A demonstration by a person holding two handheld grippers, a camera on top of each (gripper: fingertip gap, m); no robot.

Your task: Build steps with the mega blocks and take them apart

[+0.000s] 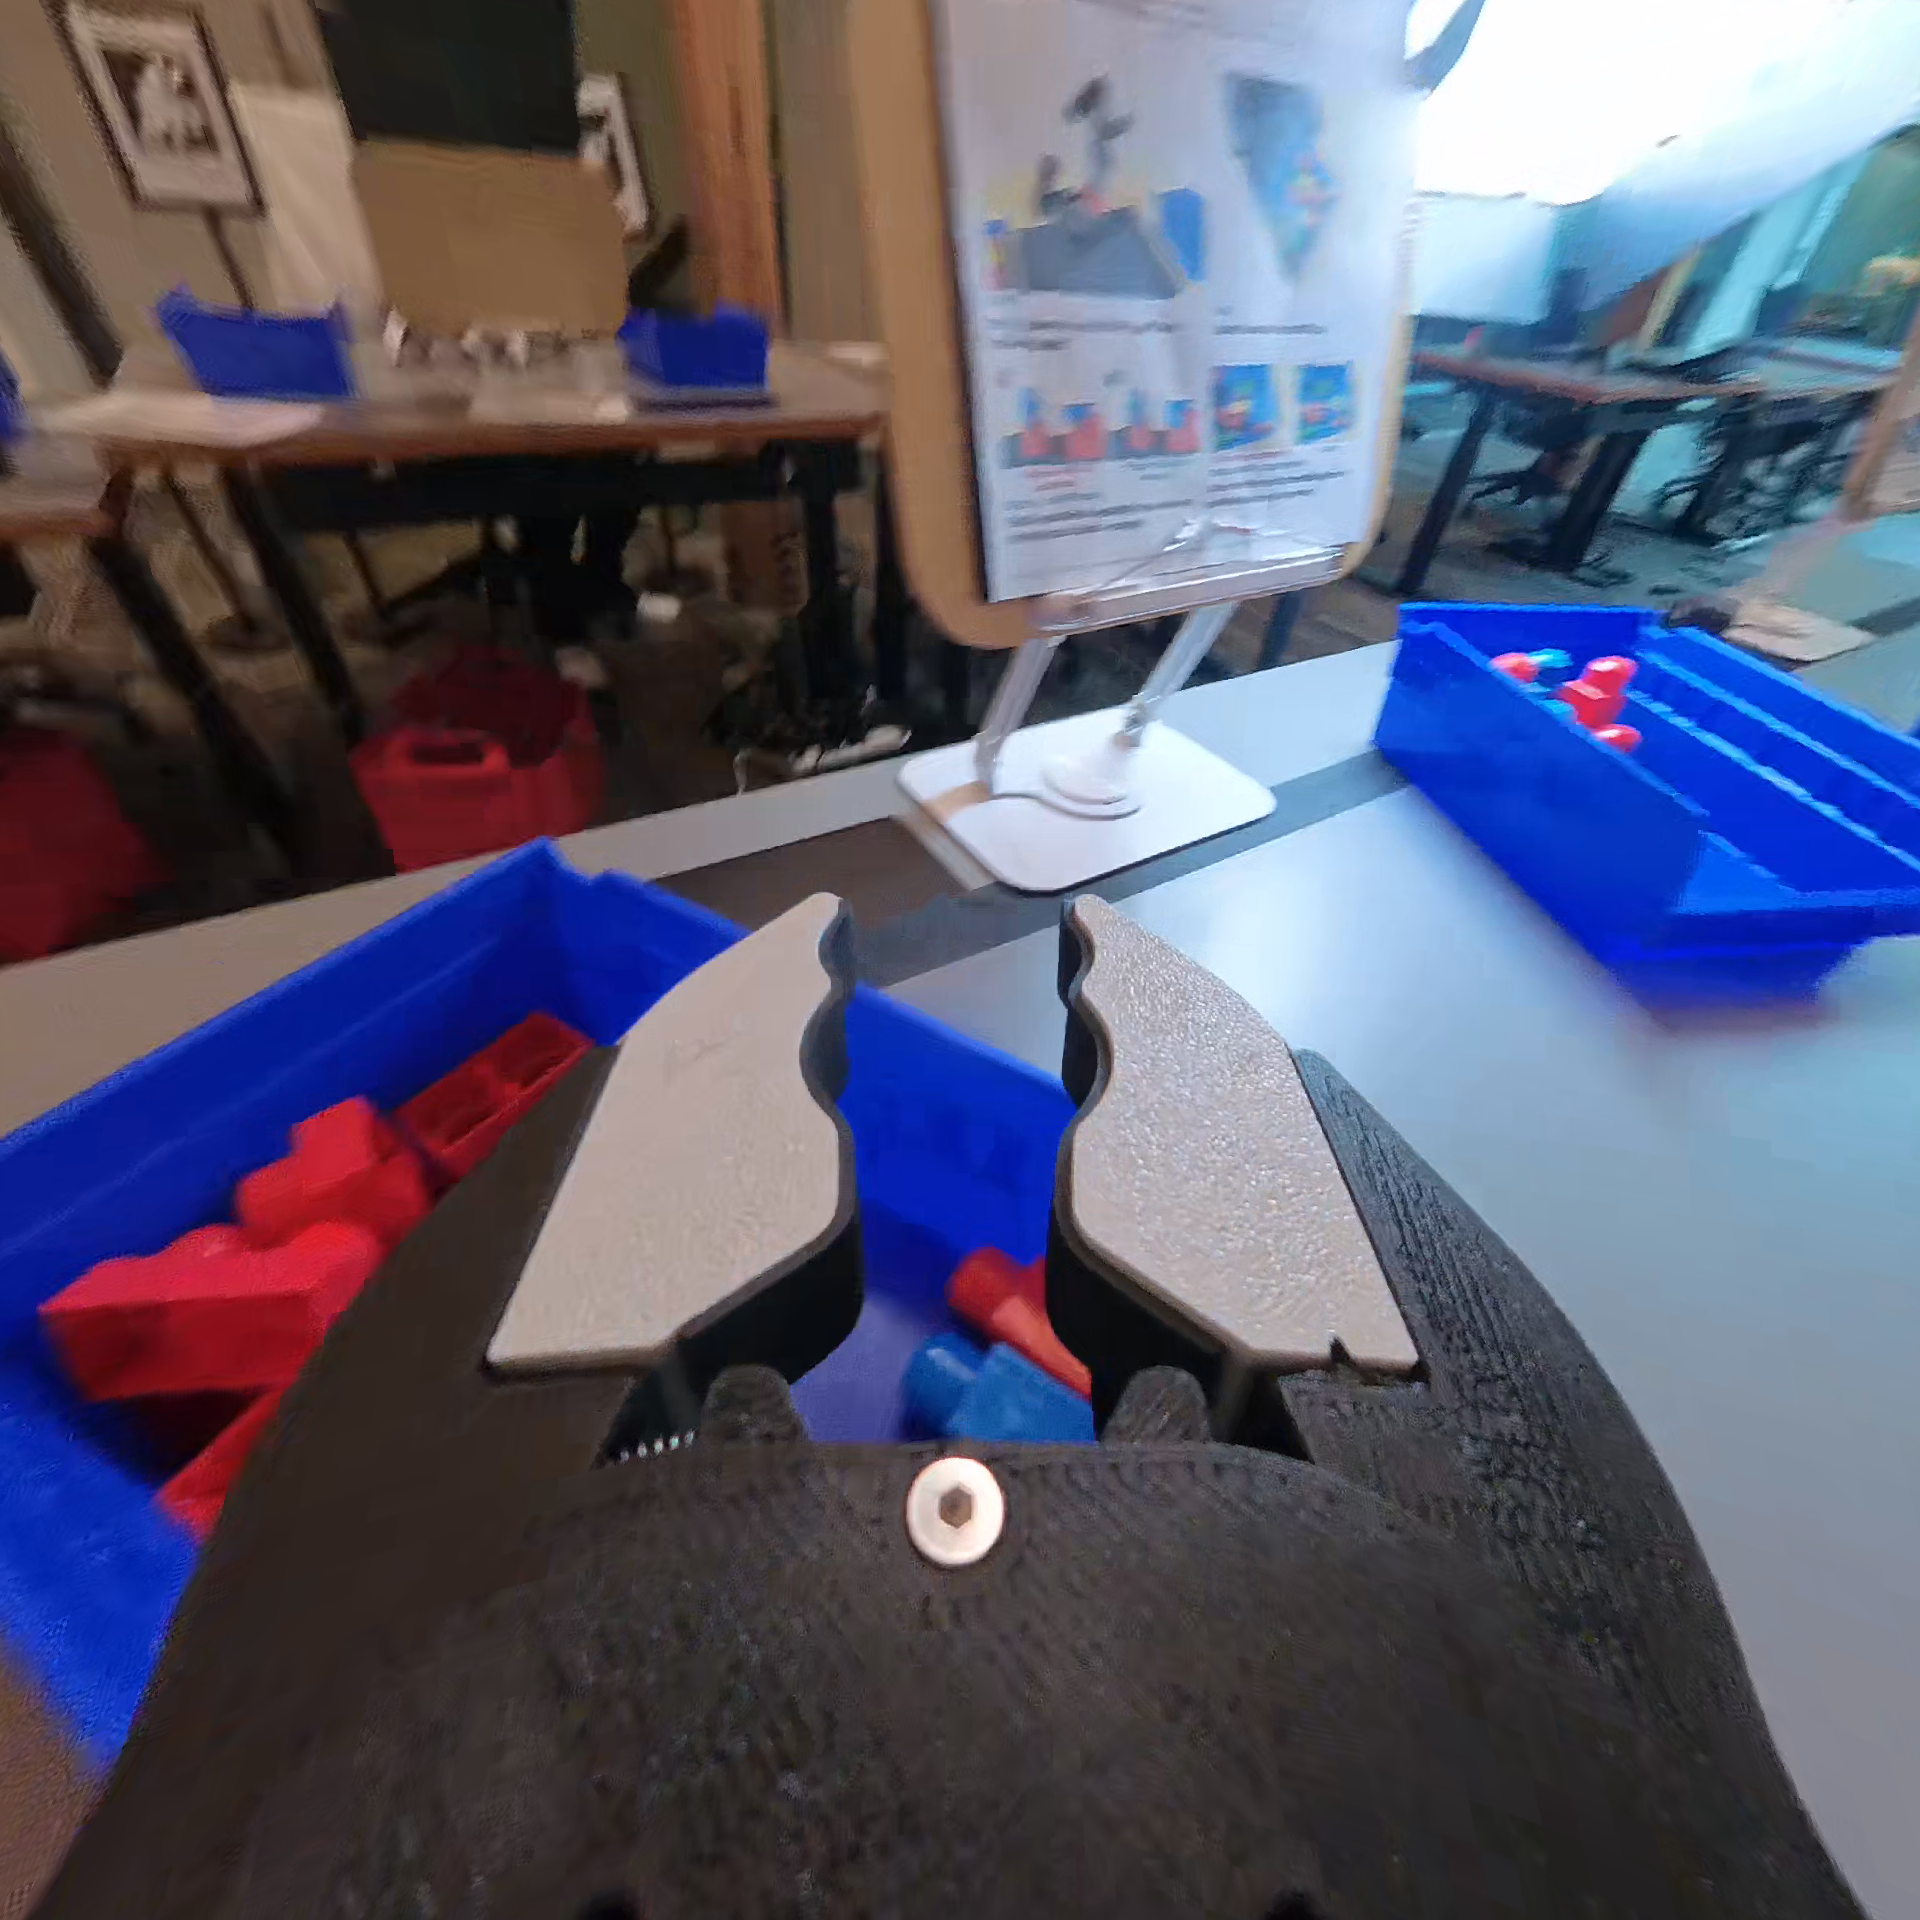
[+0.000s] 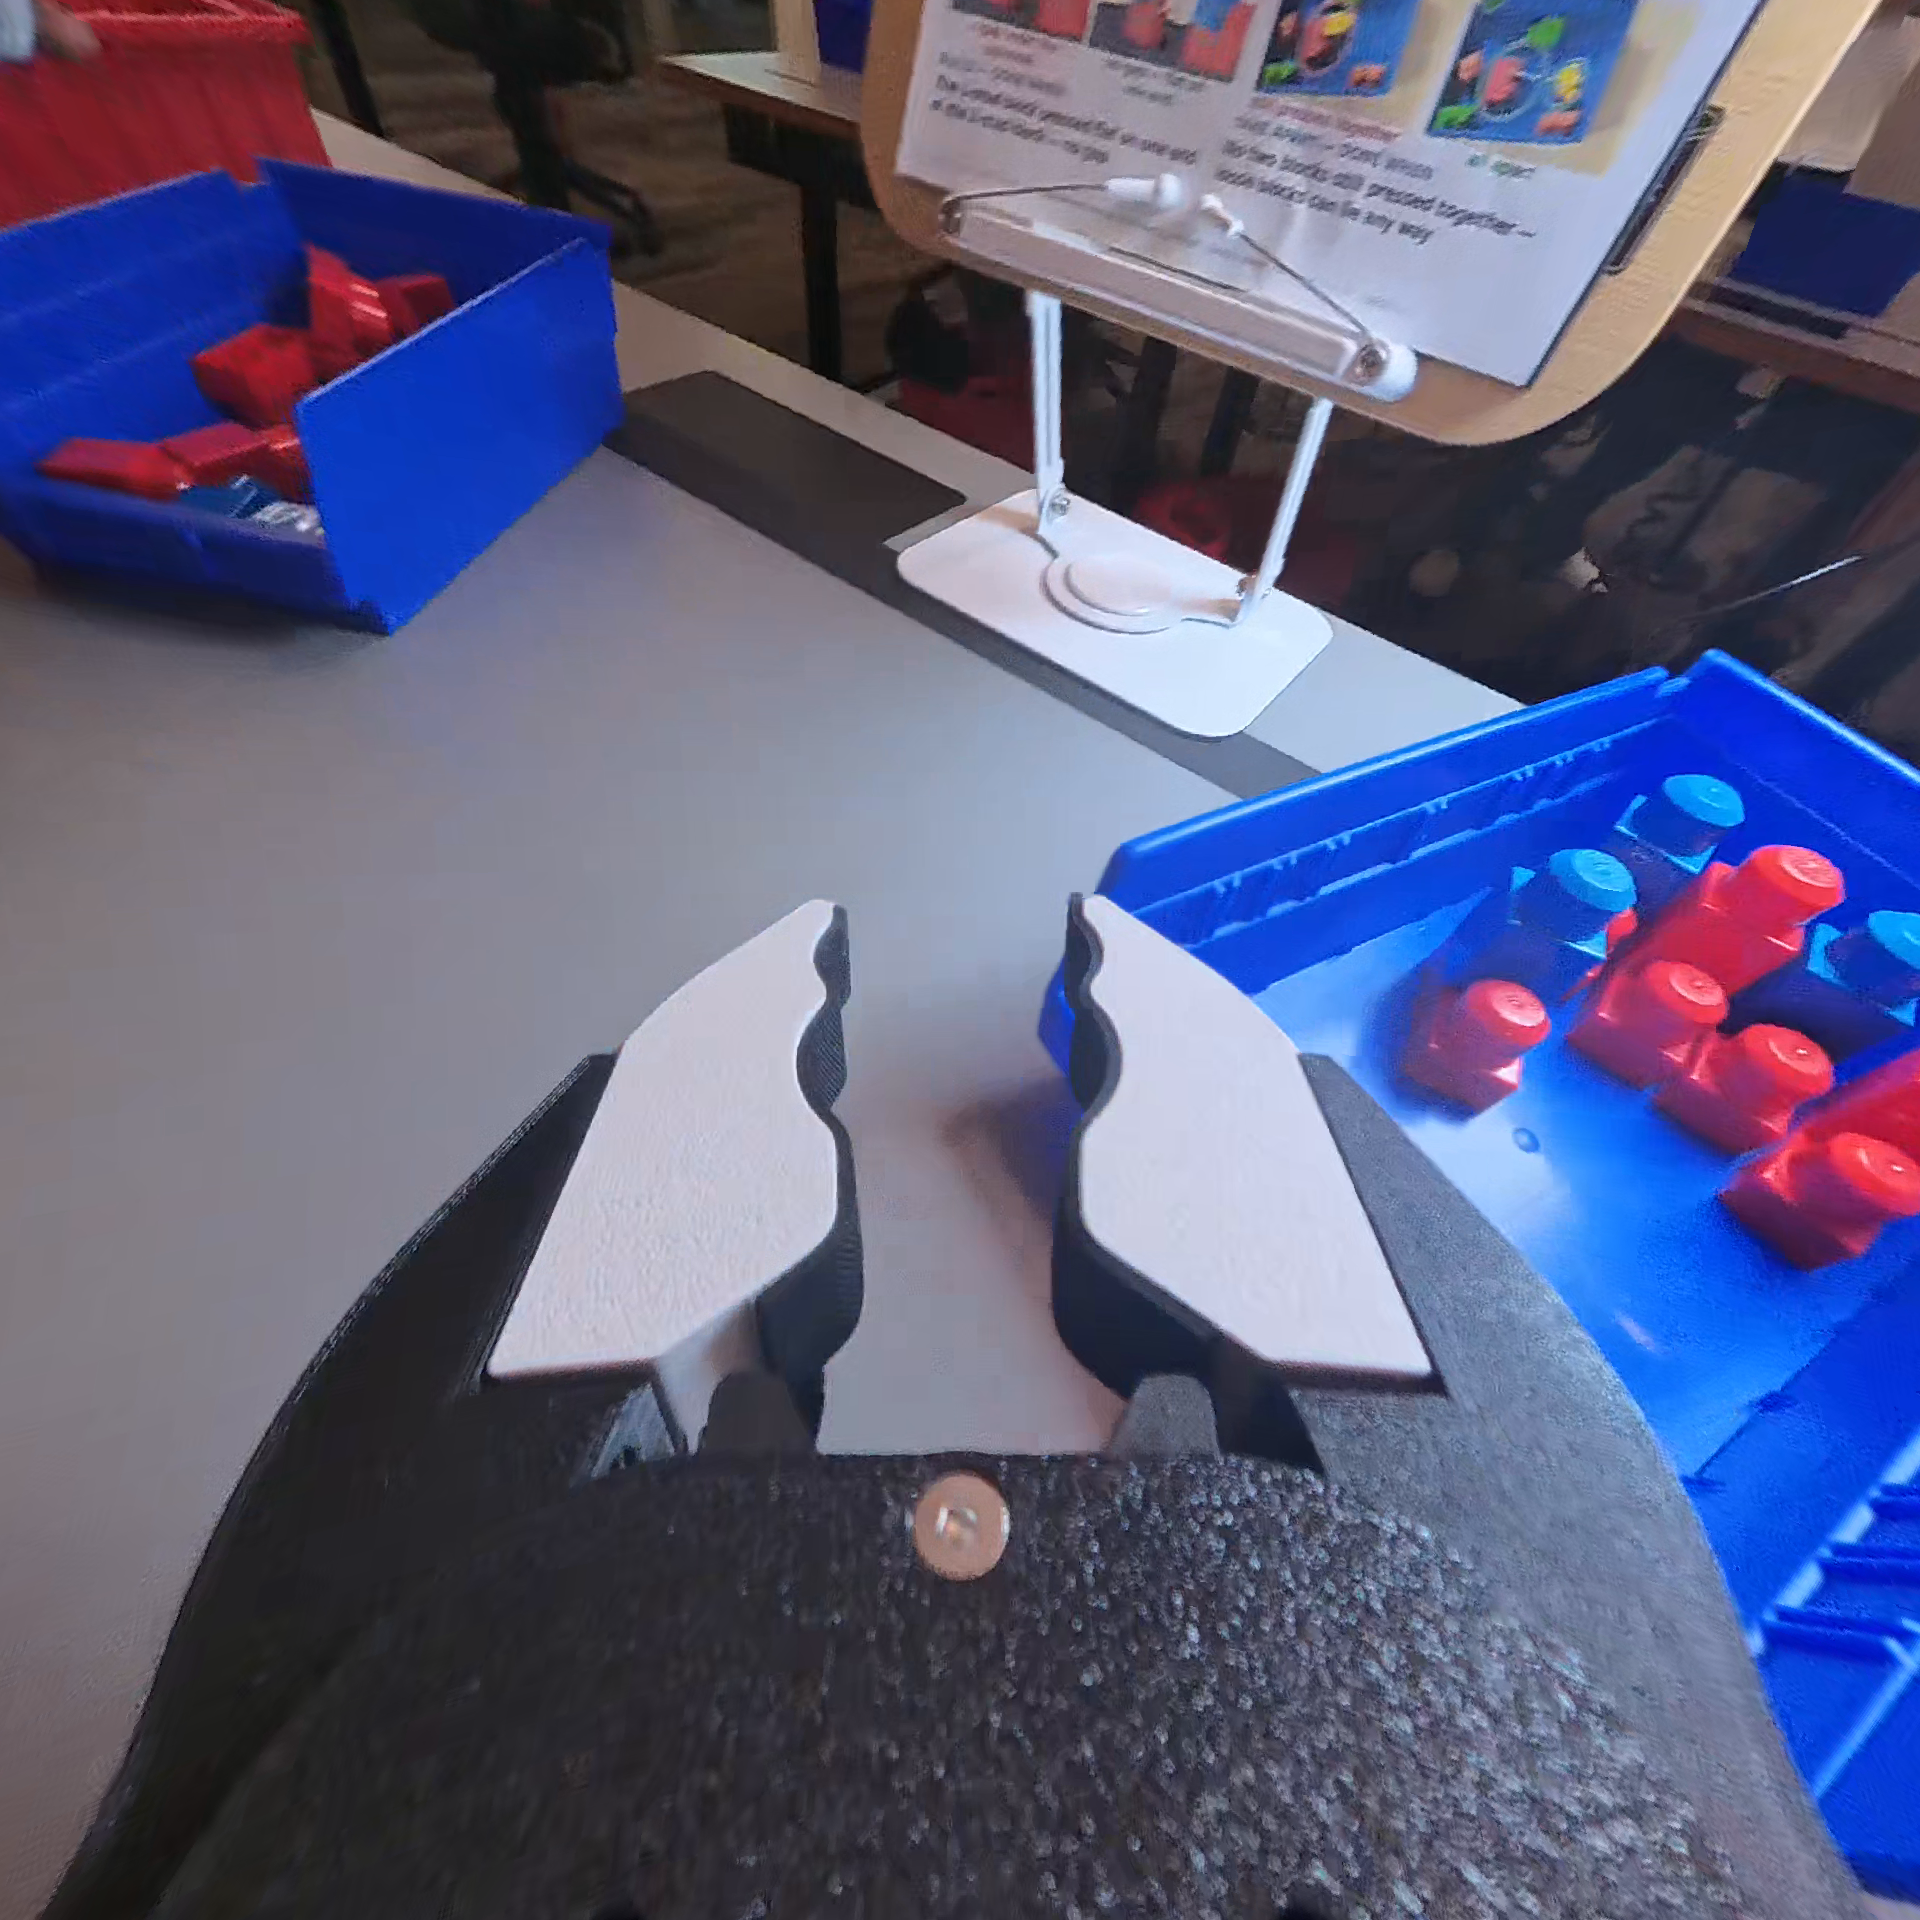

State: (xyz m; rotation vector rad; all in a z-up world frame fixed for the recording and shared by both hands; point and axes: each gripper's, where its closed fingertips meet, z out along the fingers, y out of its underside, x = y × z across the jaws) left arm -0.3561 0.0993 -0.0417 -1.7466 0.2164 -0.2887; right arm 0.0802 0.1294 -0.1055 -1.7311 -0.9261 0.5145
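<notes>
The left gripper (image 1: 956,935) is hovering over the left bin (image 1: 312,997), parted a moderate way with nothing between its fingers. Red blocks (image 1: 301,1226) are lying jumbled down at eight o'clock in its view, and a small blue block (image 1: 987,1392) and a red one are peeking through the gap at six o'clock. It looks lined up to dip in for a piece.

The right gripper (image 2: 956,935) is hanging over bare tabletop (image 2: 520,883), likewise parted and holding nothing. The right bin (image 2: 1299,831) is sitting just beside its right finger, off at three o'clock, with red single-stud blocks (image 2: 1704,1018) and blue single-stud blocks (image 2: 1590,894) scattered inside. The far bin (image 2: 447,447) is showing at ten o'clock, well apart.

At twelve o'clock an instruction sheet (image 2: 1247,125) is propped on a white stand (image 2: 1122,623), angled back so the person can read it while working. The open stretch between the two bins is looking like the building spot, and no steps are standing there yet.
</notes>
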